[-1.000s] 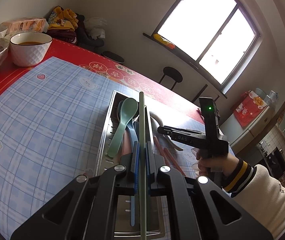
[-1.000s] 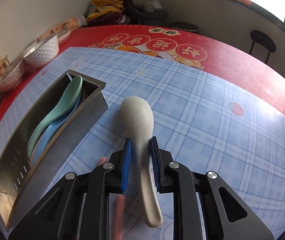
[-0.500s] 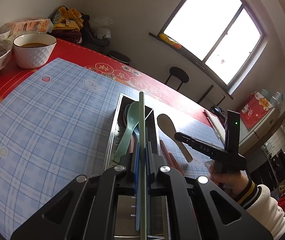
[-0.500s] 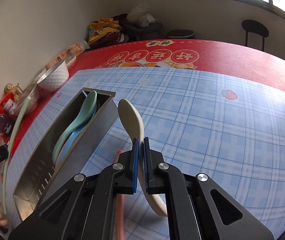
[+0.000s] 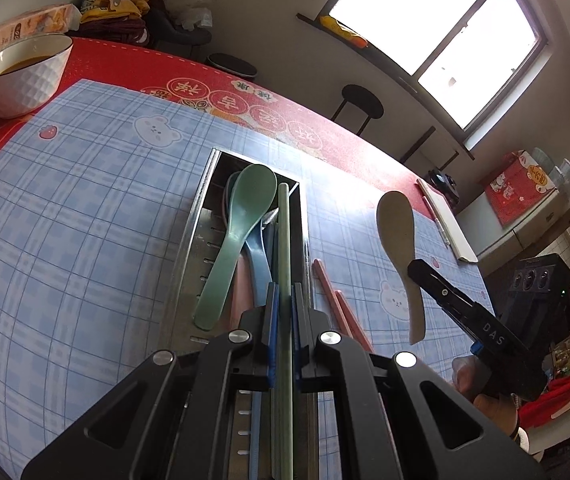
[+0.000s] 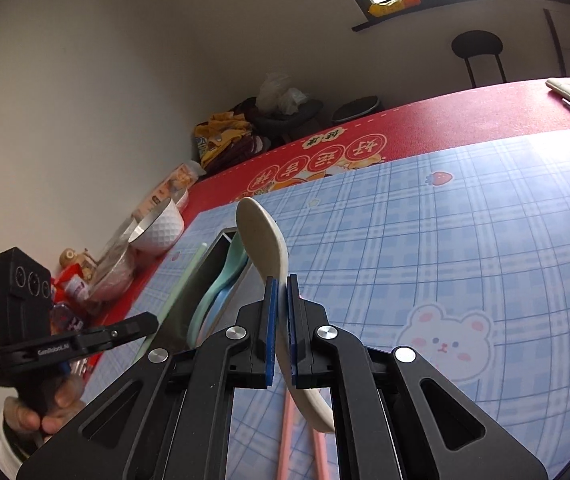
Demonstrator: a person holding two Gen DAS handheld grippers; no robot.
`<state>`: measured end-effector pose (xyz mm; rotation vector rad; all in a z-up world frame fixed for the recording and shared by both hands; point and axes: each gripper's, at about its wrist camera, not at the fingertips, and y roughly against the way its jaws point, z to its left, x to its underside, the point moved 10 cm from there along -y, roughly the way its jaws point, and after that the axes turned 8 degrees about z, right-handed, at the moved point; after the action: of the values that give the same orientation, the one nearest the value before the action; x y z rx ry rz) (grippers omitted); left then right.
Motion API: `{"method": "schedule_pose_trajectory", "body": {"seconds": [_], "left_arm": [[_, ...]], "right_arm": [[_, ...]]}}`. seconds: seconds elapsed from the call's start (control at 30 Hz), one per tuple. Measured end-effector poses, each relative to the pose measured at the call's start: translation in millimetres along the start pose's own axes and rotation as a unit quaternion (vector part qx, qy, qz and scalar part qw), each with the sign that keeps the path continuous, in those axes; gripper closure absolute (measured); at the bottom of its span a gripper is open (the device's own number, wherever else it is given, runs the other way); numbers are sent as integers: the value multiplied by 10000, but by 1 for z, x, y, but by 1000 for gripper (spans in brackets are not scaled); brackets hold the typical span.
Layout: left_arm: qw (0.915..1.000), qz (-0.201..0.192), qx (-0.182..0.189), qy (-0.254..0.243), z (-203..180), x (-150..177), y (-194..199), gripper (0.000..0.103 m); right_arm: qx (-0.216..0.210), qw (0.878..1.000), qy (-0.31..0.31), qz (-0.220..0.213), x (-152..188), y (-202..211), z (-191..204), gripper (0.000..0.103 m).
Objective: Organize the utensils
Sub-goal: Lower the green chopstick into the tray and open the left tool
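Observation:
A steel utensil tray (image 5: 201,216) lies on the blue plaid mat and holds a green spoon (image 5: 241,224) and a blue spoon (image 5: 257,264). My left gripper (image 5: 283,300) is shut on a pale green chopstick (image 5: 283,232) that hangs over the tray along its length. My right gripper (image 6: 281,304) is shut on the handle of a beige spoon (image 6: 263,236), lifted off the mat to the right of the tray (image 6: 217,248). In the left wrist view the beige spoon (image 5: 399,224) hangs in the air with the right gripper (image 5: 417,270) on it. Two pink chopsticks (image 5: 335,304) lie on the mat beside the tray.
A white bowl (image 5: 25,76) with brown liquid stands at the far left on the red tablecloth, with a metal bowl (image 6: 115,272) and packets next to it. A white flat bar (image 5: 449,224) lies at the table's right edge. Black stools (image 5: 361,104) stand beyond the table.
My right gripper closed on the beige spoon, lifted it off the mat and tilted it up. My left gripper moved with the green chopstick, now lower over the tray.

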<state>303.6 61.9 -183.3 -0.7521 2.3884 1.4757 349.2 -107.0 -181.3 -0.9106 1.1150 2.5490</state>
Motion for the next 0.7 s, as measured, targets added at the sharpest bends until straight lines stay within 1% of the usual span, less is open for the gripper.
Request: {"method": "schedule_pose_trajectory", "body": {"seconds": [0.13,0.4,0.53,0.63,0.67,0.7], "left_arm": [[9995,275,-155,-8,-1,-1,-19,97],[9977,485,-398,-263,-9,1,-37,97],[9968,495,-485,-405,-10,-3,-38,97],[9960,387,-504,-628,-15,-4,-31,96],[9954,330,-512,-739,-17,-4,-27,93],[9946,271,-514,-857,-19,-3,-23,87]], "right_arm": [[-132,9998,-153,-1,0,1,-6,98],[-169,9992,-351,50,4,-1,-14,98],[-164,9992,-353,44,4,0,-14,98],[-149,9992,-364,59,5,-1,-15,98],[-146,9992,-369,64,6,-1,-16,98],[-140,9992,-378,68,6,-2,-16,98]]}}
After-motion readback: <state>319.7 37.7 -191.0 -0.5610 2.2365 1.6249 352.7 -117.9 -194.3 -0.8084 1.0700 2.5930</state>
